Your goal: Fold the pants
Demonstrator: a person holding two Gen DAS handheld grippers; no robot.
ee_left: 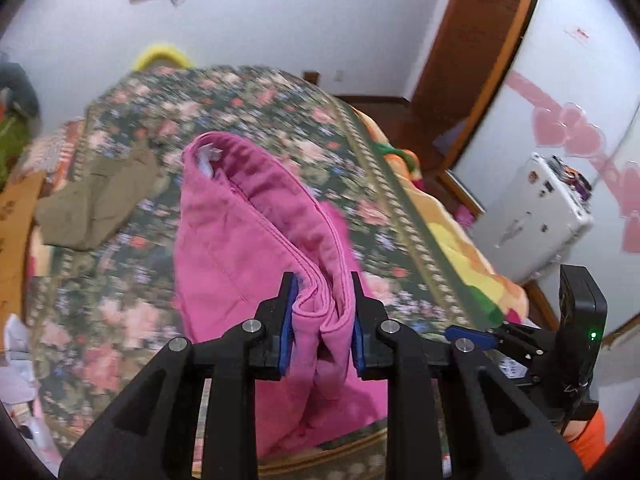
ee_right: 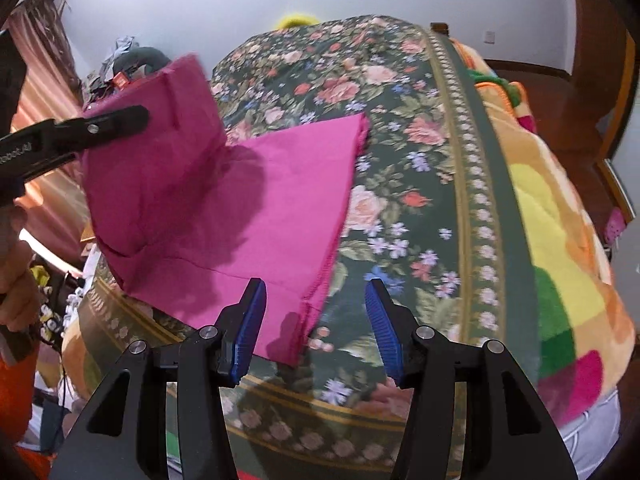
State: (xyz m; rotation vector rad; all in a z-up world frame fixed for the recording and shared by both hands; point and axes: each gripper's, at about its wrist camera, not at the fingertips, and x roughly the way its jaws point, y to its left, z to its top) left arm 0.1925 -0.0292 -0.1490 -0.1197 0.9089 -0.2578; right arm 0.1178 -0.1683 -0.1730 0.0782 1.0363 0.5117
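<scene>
The pink pants (ee_left: 248, 240) lie partly on the floral bedspread (ee_left: 280, 112). My left gripper (ee_left: 323, 292) is shut on the bunched waistband and holds that end lifted above the bed. In the right wrist view the pants (ee_right: 256, 208) spread flat over the bedspread (ee_right: 400, 160), with the lifted end at the left held by the left gripper (ee_right: 120, 120). My right gripper (ee_right: 316, 292) is open and empty, hovering over the near edge of the pants, its blue pads (ee_right: 252, 320) apart.
Olive-brown pants (ee_left: 100, 196) lie at the far left of the bed. A bright fleece blanket (ee_right: 560, 248) hangs off the right side. A white case (ee_left: 532, 216) stands on the floor by a wardrobe. Clutter sits left of the bed.
</scene>
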